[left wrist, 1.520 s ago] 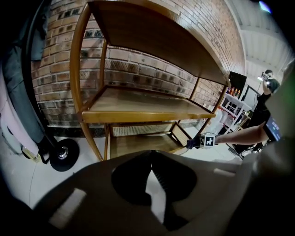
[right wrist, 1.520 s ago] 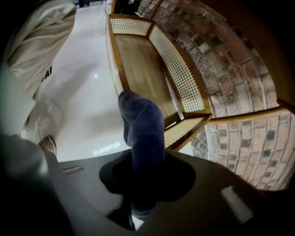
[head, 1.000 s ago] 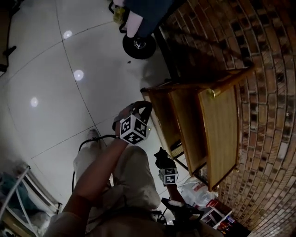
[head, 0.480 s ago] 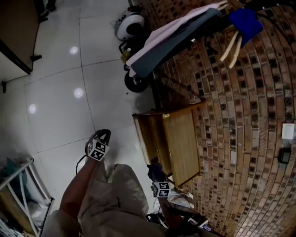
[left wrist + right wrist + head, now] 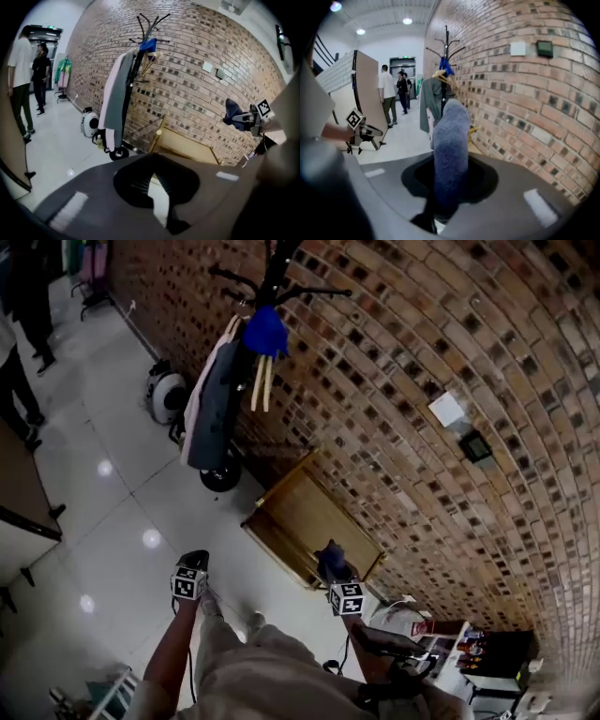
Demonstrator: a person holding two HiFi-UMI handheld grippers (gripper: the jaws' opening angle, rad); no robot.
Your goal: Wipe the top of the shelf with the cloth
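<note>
Cloth gripped, shelf top not wiped yet
Right gripper jaws pinch the cloth, held up near the shelf; left gripper jaws sit a bit apart, empty. Next up, probably: lower the cloth flat onto the top.

A brick wall meets a glossy white tiled floor (ceiling lights mirrored in it); a coat stand holds garments.
</note>
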